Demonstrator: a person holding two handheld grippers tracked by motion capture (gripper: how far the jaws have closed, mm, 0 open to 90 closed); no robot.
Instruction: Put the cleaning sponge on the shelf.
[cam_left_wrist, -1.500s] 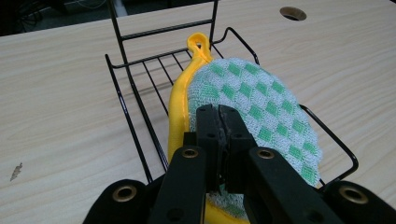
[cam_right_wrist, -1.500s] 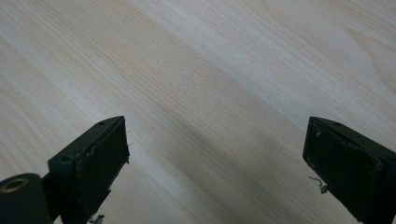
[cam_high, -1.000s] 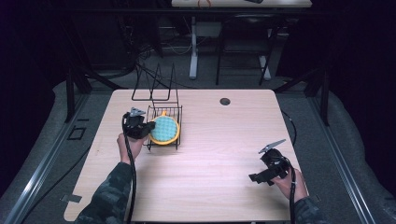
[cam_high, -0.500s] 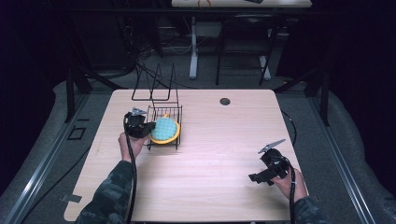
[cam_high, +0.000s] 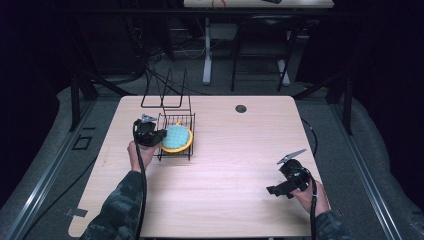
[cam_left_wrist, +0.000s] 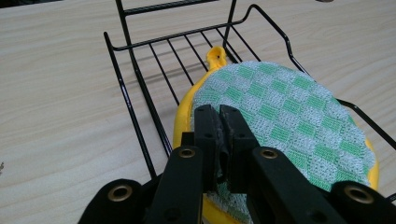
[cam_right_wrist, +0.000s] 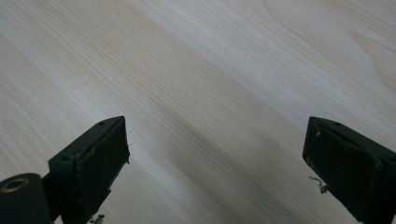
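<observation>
The left gripper (cam_left_wrist: 219, 122) is clamped on the edge of the green checked cloth (cam_left_wrist: 289, 112) lying on a yellow dish (cam_high: 182, 146) in the wire rack (cam_high: 176, 120). Pulling could drag the dish or snag the rack. The right gripper (cam_right_wrist: 215, 158) rests apart over the surface (cam_high: 240, 165)
</observation>
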